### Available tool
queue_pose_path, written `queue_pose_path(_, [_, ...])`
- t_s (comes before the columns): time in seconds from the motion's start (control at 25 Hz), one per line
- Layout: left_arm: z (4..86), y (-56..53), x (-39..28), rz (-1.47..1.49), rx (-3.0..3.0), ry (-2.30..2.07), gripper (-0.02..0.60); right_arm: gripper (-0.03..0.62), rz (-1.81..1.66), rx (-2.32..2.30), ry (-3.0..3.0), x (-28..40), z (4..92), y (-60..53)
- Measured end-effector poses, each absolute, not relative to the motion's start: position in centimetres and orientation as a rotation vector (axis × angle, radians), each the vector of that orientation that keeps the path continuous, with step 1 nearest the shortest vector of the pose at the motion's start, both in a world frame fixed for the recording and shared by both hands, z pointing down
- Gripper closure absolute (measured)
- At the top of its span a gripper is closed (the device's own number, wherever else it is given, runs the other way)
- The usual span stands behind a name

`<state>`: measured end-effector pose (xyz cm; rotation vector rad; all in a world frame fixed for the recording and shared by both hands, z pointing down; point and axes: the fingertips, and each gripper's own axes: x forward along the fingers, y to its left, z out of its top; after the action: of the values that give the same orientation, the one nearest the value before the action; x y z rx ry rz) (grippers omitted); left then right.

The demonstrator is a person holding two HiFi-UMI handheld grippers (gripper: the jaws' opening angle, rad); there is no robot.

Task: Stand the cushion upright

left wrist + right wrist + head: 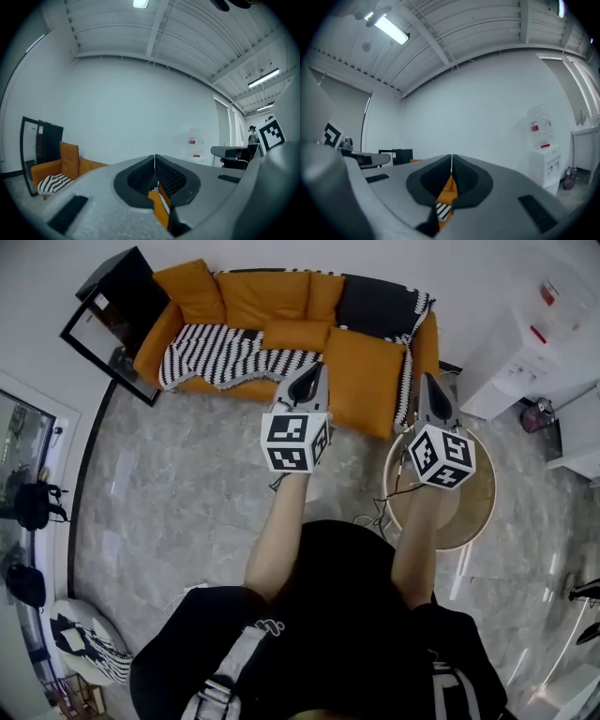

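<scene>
Room to move is widest on the grey marble floor, which lies open between the person and the orange sofa; the sofa's front edge runs just under both grippers' tips. The left gripper is held level over that edge, its jaws pressed together with nothing between them. The right gripper sits by the sofa's right arm, jaws likewise closed and empty. The cushion, small and orange, lies flat on the seat against the back cushions, just beyond the left gripper's tip and well to the left of the right gripper. A black-and-white striped blanket covers the seat to its left and runs up to it. A dark throw drapes the backrest to its right. A round wooden table stands under the right forearm, near the sofa's corner. A black framed panel closes the sofa's left end, and a white cabinet stands off to the right.
</scene>
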<state>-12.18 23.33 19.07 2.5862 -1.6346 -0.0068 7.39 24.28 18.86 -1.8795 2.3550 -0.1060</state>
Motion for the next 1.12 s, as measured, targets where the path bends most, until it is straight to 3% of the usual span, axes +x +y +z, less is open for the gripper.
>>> queue_pose_path(0.56, [19.0, 20.7, -15.1, -0.078, 2.54, -1.695, 0.569, 0.582, -0.044, -1.88, 2.357, 6.8, 18.1, 21.6])
queue_pose_path(1.12, [19.5, 7.2, -13.0, -0.151, 2.528, -1.624, 0.568, 0.582, 0.016, -1.959, 2.366, 8.3, 18.0, 9.4])
